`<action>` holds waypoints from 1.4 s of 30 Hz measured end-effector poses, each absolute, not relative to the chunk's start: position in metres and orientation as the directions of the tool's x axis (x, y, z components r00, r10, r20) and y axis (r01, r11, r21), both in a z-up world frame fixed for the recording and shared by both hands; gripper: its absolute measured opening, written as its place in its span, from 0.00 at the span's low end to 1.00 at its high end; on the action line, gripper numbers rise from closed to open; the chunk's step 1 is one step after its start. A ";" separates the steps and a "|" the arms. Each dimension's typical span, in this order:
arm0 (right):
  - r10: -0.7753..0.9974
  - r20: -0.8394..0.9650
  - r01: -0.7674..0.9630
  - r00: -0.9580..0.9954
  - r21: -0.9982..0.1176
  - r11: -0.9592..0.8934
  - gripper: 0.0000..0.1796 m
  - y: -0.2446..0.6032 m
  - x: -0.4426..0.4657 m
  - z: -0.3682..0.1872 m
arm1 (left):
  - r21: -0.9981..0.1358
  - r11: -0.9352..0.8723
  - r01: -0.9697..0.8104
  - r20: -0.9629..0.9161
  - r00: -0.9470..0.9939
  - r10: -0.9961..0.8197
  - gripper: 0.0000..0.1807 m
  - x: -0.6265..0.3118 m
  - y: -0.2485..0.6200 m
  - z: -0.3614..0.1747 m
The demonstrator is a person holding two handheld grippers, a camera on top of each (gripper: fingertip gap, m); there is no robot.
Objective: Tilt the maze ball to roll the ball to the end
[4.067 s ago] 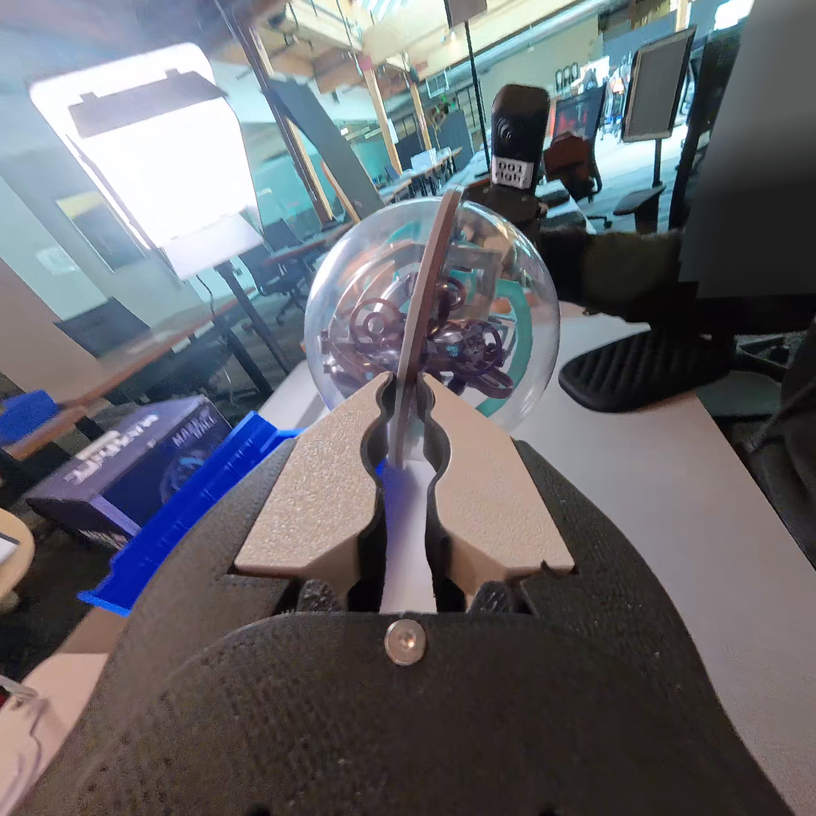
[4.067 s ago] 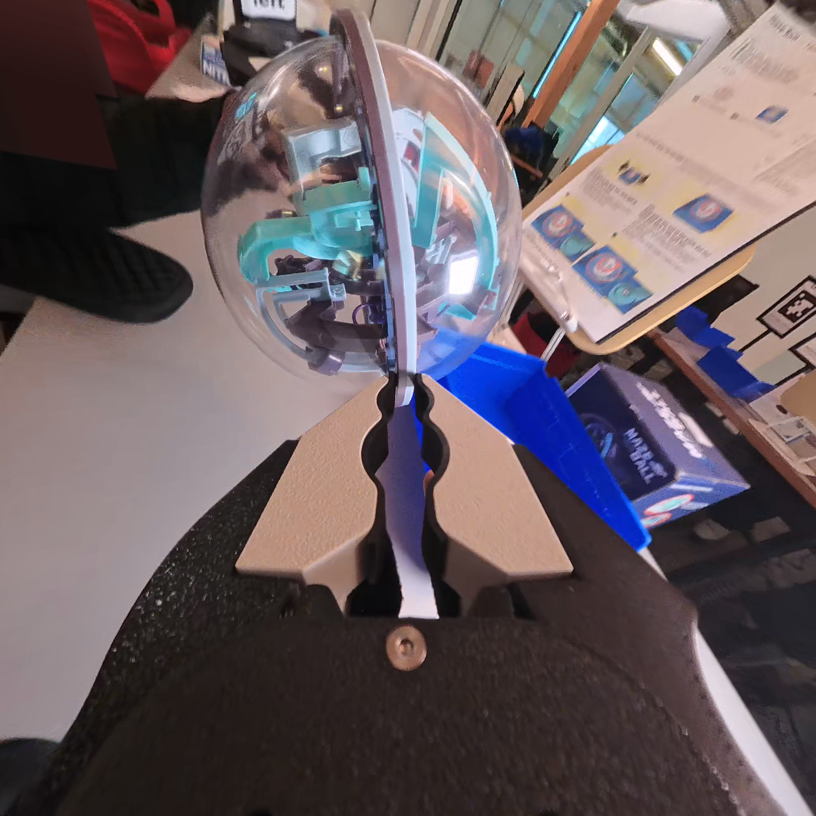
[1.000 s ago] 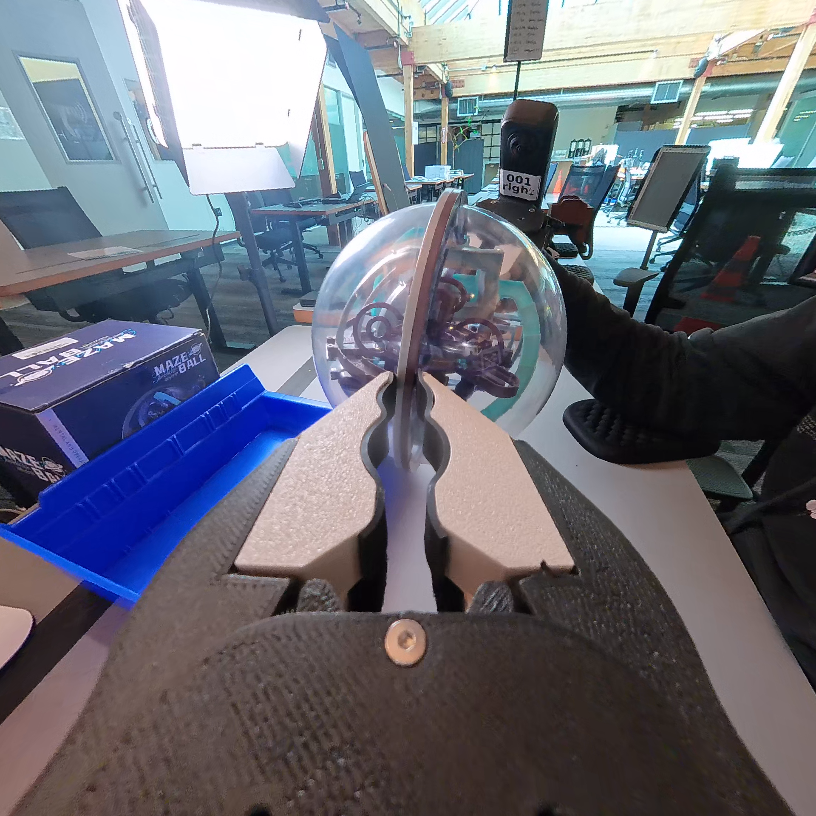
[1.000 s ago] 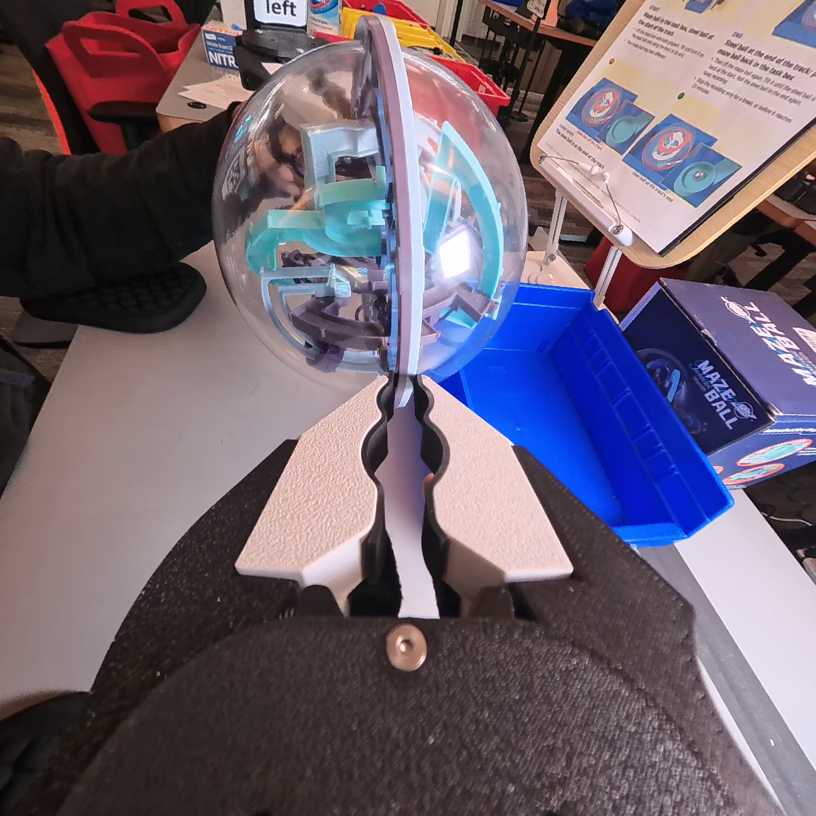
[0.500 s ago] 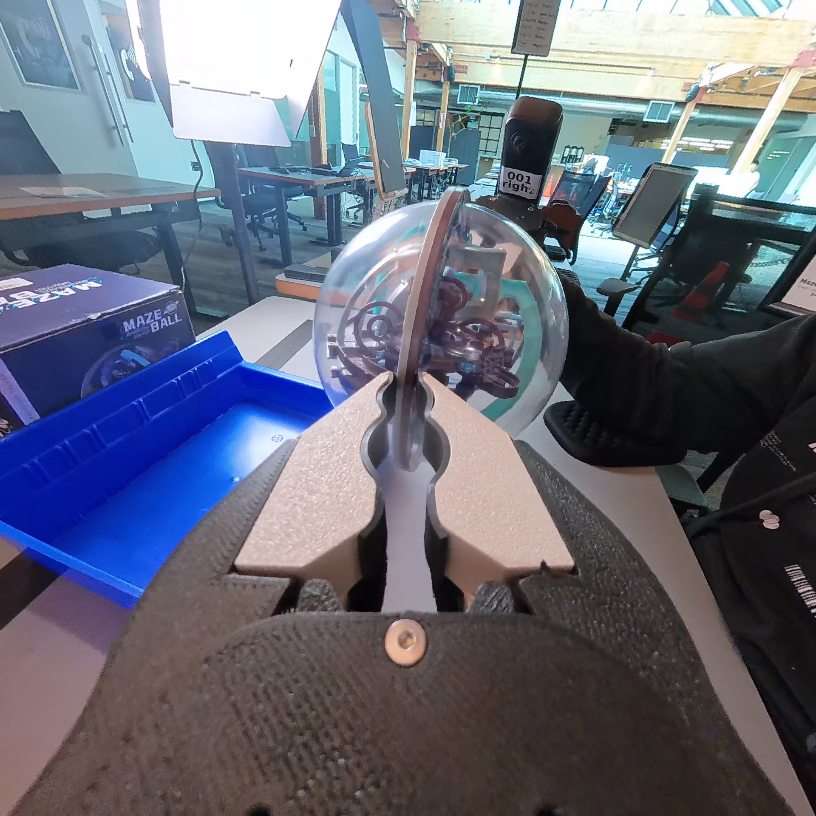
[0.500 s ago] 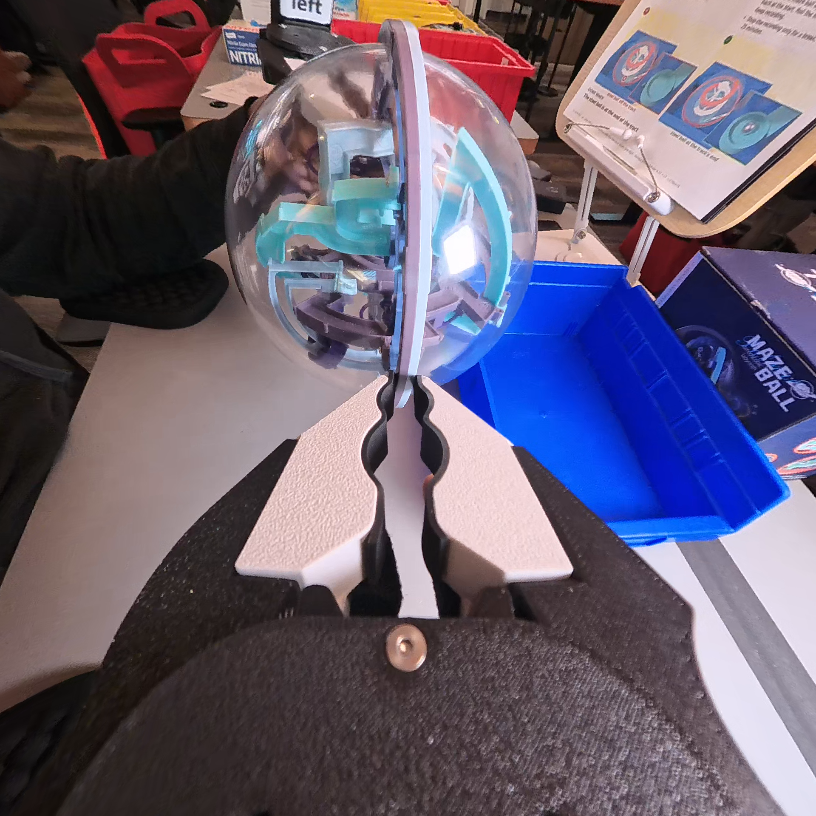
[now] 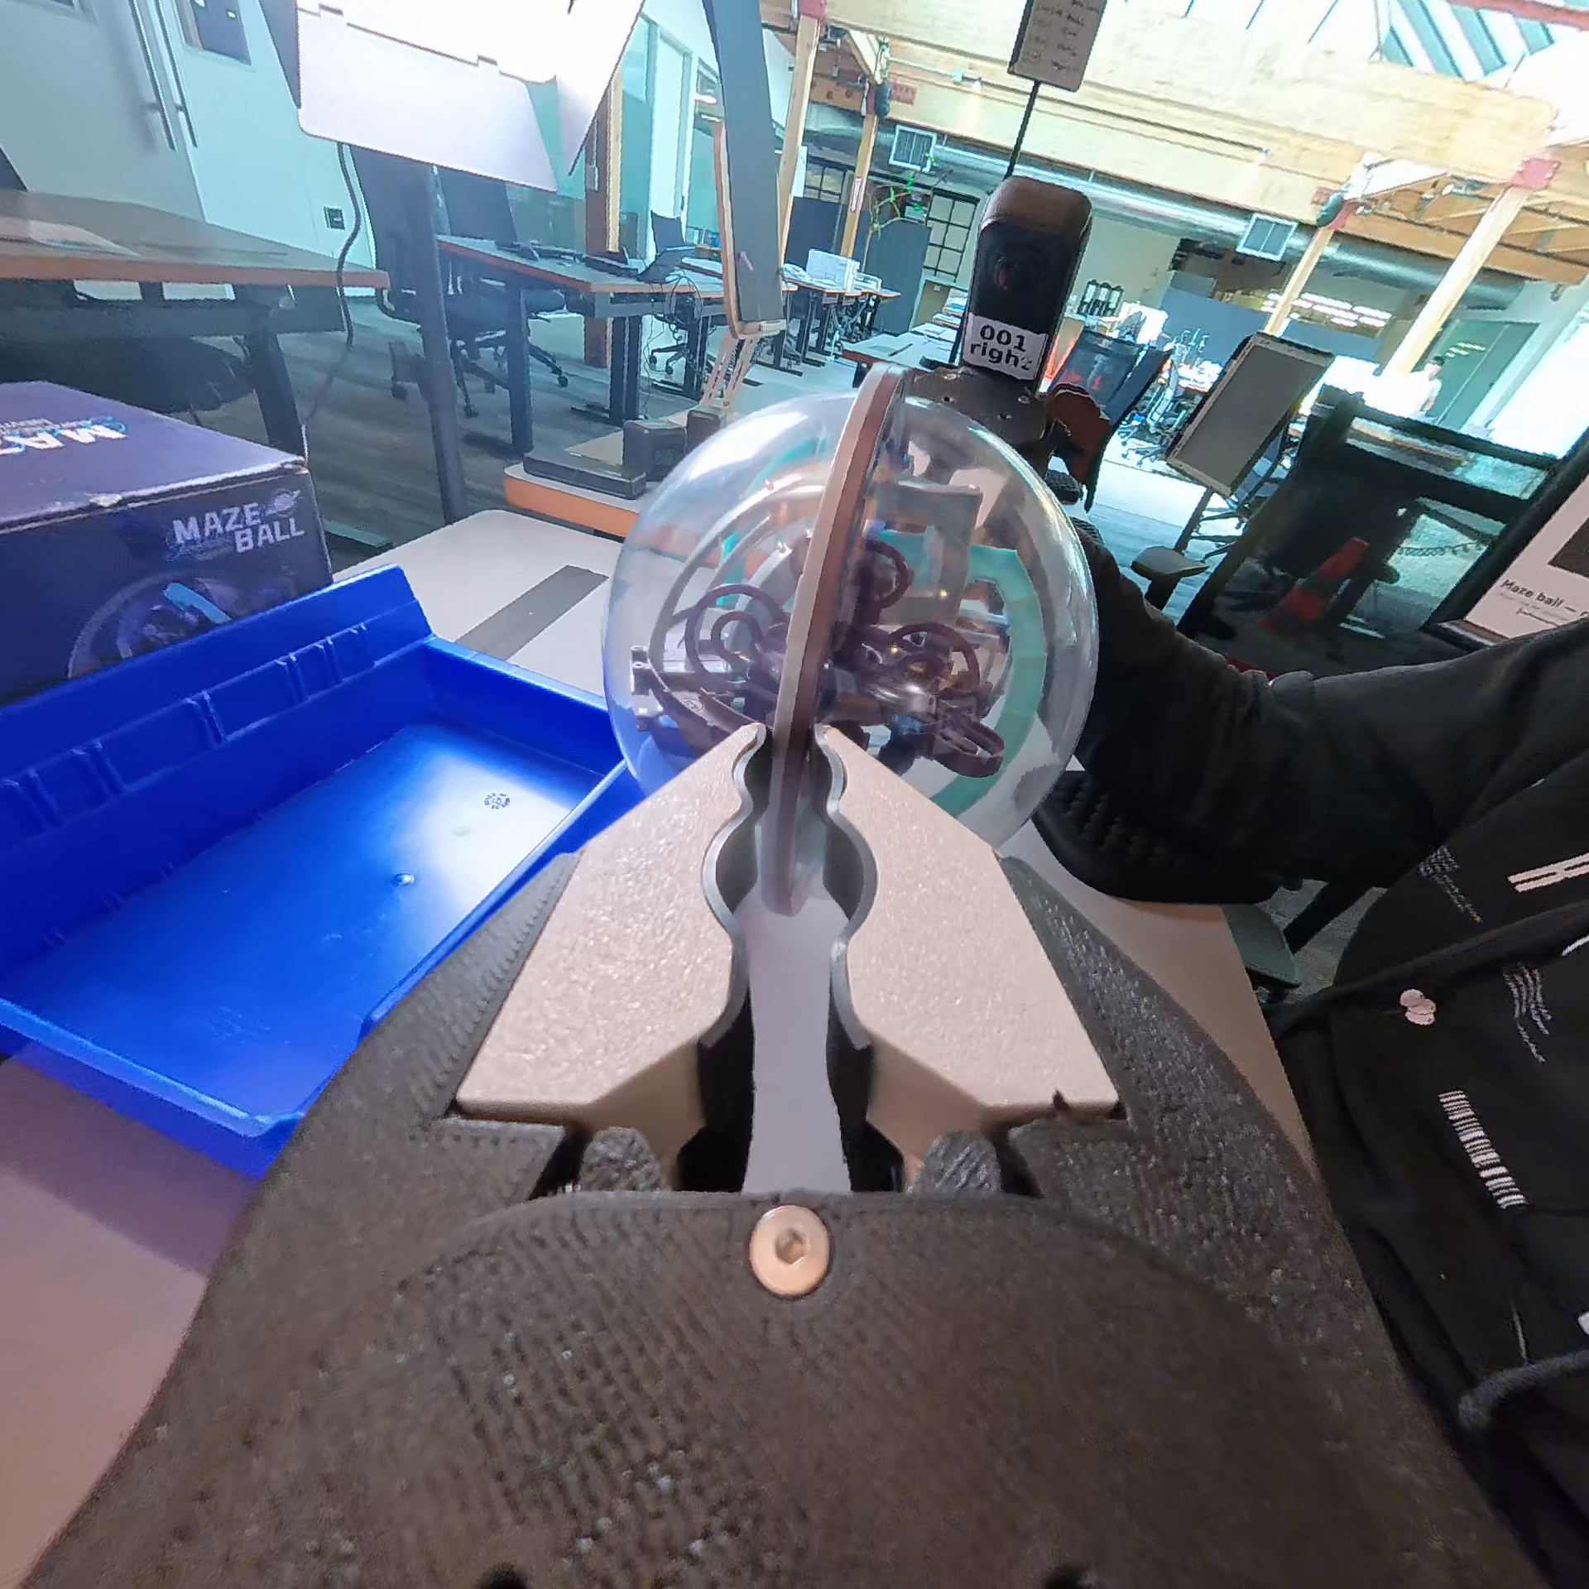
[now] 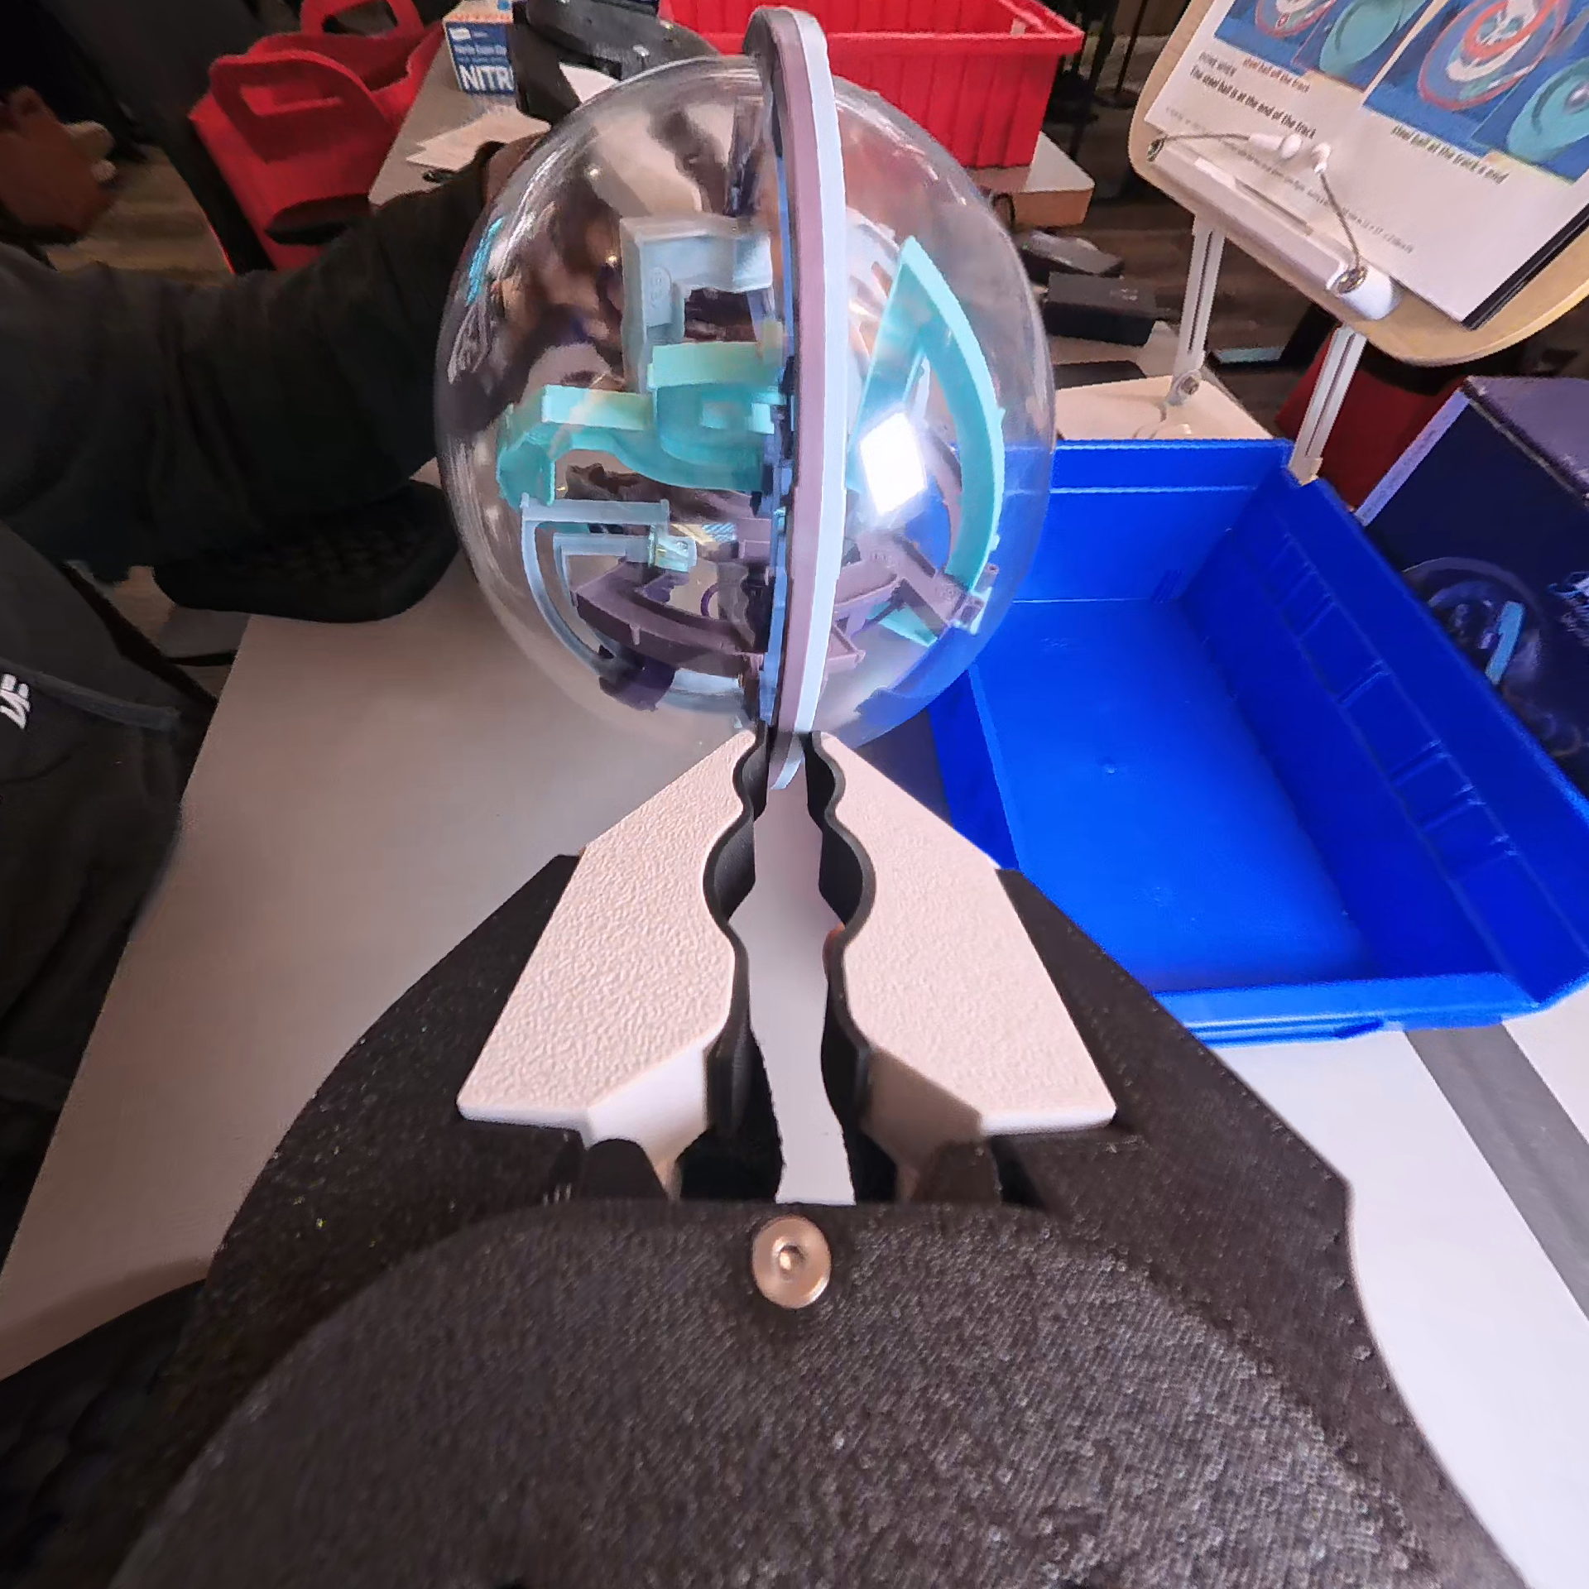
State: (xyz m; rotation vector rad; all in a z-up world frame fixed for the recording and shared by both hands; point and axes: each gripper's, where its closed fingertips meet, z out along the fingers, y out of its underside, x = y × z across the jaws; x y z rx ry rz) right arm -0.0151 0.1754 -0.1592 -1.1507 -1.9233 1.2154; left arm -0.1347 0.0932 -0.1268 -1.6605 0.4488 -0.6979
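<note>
The maze ball (image 7: 847,615) is a clear sphere with teal, grey and purple tracks inside and a flat grey rim around its middle. My left gripper (image 7: 787,778) is shut on that rim at the near side and holds the ball above the table. In the right wrist view the same ball (image 8: 744,413) is held by my right gripper (image 8: 782,761), shut on the rim from the opposite side. The right gripper's body (image 7: 1027,284) shows behind the ball in the left view. I cannot make out the small steel ball inside.
An empty blue bin (image 7: 284,825) (image 8: 1221,757) sits on the white table (image 8: 370,825) beside the ball. The dark blue maze ball box (image 7: 146,533) stands past it. A person's dark sleeve (image 7: 1290,757) rests at the table edge. An instruction sheet on a stand (image 8: 1376,146) is at back right.
Both grippers have tilted downward with the ball still held, so more of the table and blue bin shows. The ball sits the same way in both grips.
</note>
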 end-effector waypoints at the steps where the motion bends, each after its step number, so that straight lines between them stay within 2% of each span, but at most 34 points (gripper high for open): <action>1: 0.887 0.019 0.365 -0.461 -0.907 0.209 0.03 0.175 -0.016 -0.162 | -0.973 -0.215 0.090 0.209 0.743 -0.635 0.04 -0.135 0.093 -0.128; 16: 0.858 -0.089 0.448 -0.506 -0.877 0.173 0.03 0.160 -0.007 -0.190 | -0.919 -0.348 0.183 0.367 0.720 -0.589 0.04 -0.128 0.076 -0.174; 28: 0.850 -0.110 0.421 -0.515 -0.896 0.139 0.03 0.152 -0.001 -0.194 | -0.924 -0.346 0.160 0.348 0.723 -0.597 0.04 -0.122 0.067 -0.181; 31: 0.849 -0.079 0.374 -0.523 -0.916 0.146 0.03 0.150 -0.002 -0.188 | -0.949 -0.286 0.132 0.289 0.726 -0.624 0.04 -0.121 0.065 -0.171; 35: 0.858 0.051 0.263 -0.512 -0.941 0.213 0.03 0.152 -0.004 -0.171 | -0.990 -0.143 -0.020 0.078 0.758 -0.647 0.04 -0.119 0.062 -0.147; 42: 0.868 0.163 0.198 -0.468 -0.939 0.282 0.03 0.158 -0.006 -0.148 | -0.997 -0.014 -0.076 -0.050 0.767 -0.639 0.04 -0.117 0.062 -0.129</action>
